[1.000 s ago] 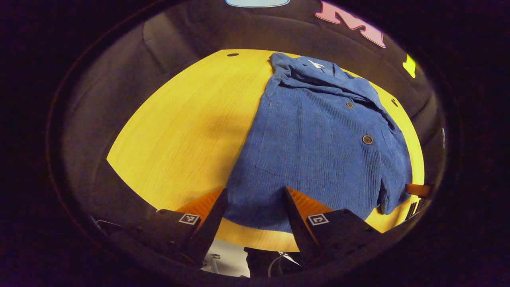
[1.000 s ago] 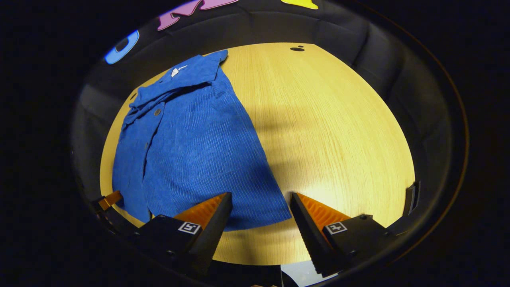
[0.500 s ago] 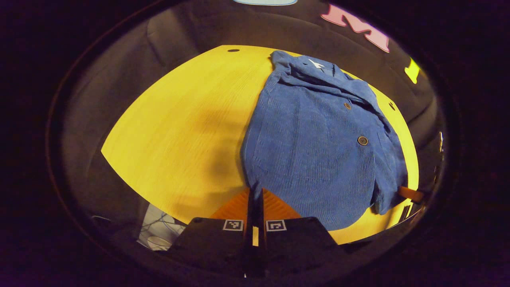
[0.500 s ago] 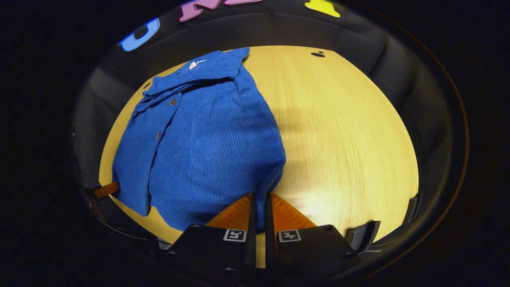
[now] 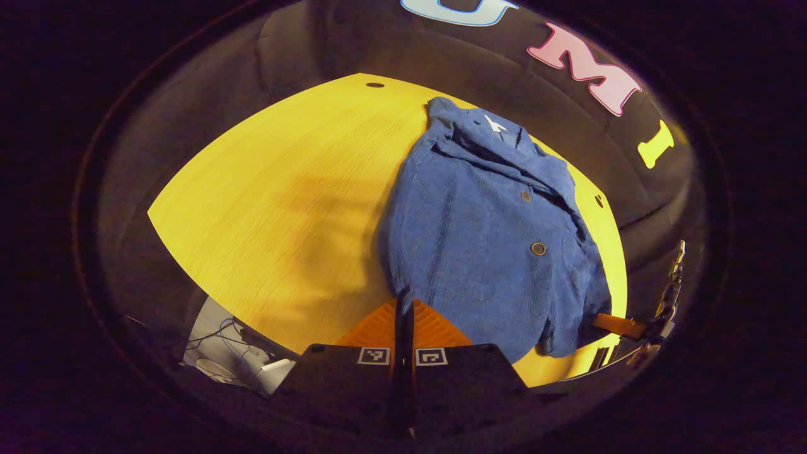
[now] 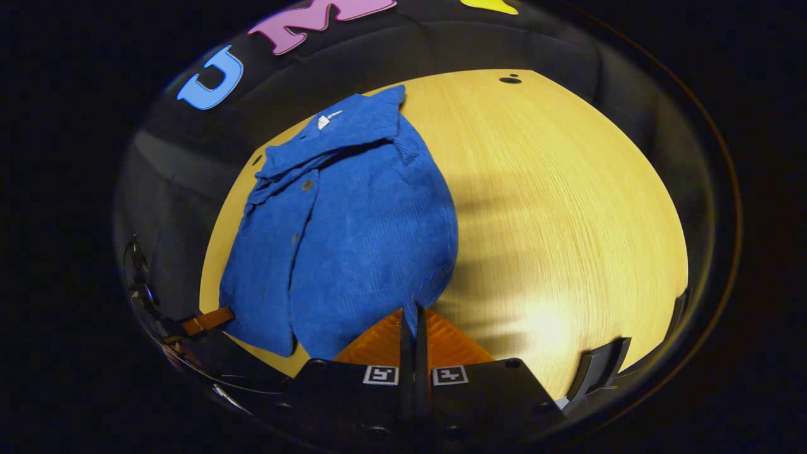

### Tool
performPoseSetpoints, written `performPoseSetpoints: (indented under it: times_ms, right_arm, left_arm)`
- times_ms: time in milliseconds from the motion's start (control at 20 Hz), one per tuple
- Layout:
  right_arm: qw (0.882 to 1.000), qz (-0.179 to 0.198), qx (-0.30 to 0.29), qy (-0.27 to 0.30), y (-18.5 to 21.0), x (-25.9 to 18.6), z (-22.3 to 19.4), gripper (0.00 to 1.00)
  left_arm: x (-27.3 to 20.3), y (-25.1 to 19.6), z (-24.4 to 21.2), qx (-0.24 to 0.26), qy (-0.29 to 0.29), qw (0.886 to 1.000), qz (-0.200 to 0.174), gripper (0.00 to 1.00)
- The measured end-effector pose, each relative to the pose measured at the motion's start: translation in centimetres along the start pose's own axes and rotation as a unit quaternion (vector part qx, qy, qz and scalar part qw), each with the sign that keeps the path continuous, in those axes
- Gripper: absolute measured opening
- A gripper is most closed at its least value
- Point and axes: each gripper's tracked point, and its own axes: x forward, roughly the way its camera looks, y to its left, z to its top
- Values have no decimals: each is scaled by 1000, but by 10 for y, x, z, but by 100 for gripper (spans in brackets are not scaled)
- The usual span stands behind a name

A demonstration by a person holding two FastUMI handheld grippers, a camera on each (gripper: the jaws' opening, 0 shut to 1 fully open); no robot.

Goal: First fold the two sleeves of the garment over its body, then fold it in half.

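Left gripper view
Garment: the blue shirt [image 5: 485, 239] lay on the yellow worktop [image 5: 277, 208], collar at the far end, sleeves apparently already folded over its body, near hem bunched and rising toward the camera.
Grip: the left hand-held gripper [image 5: 403, 302] was closed on the hem's left corner, both fingers pressing a thin pinch of cloth between them.
Pose: it pointed forward and down along the shirt's left edge, raised off the worktop.
Other hand: the right hand-held gripper [image 5: 621, 325] showed at the hem's far corner, low at the right.
Risk: I judged the pinch shallow; a quick pull could slip the cloth out and drop that corner short of the collar.

Right gripper view
Garment: the shirt [image 6: 353, 233] filled the left half of the worktop [image 6: 567, 208], its near edge curled up, a button [image 6: 307, 185] showing near the collar.
Grip: the right hand-held gripper [image 6: 413, 315] was closed on the hem's right corner, cloth pinched between both fingers.
Pose: it aimed toward the collar, lifted, roughly level with its partner as far as I could tell.
Other hand: the left hand-held gripper [image 6: 202, 321] sat at the lower left.
Risk: uneven travel of the two hands would likely skew the half fold, and dragging could pull the folded sleeves loose.
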Motion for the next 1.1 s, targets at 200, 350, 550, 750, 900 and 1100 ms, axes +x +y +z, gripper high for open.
performPoseSetpoints:
  times_ms: [200, 350, 550, 750, 900, 1100]
  right_arm:
    - [999, 33, 1, -18, 32, -1, 50, 5]
    - [997, 51, 3, -54, 45, 3, 112, 5]
    - [991, 74, -3, -109, 68, 11, 207, 5]
    - [983, 81, -3, -166, 81, 25, 294, 4]
    - [979, 65, 4, -192, 77, 53, 351, 4]
    - [971, 38, 30, -235, 64, 99, 423, 4]
  left_arm:
    - [-27, -27, 52, 24, -36, 999, -20, 0]
    - [-34, -50, 101, 45, -64, 996, -33, 0]
    - [-35, -77, 188, 78, -106, 990, -50, 0]
    - [-18, -102, 281, 110, -156, 980, -64, 0]
    - [10, -110, 351, 119, -194, 972, -62, 0]
    - [73, -99, 426, 95, -227, 968, -45, 0]
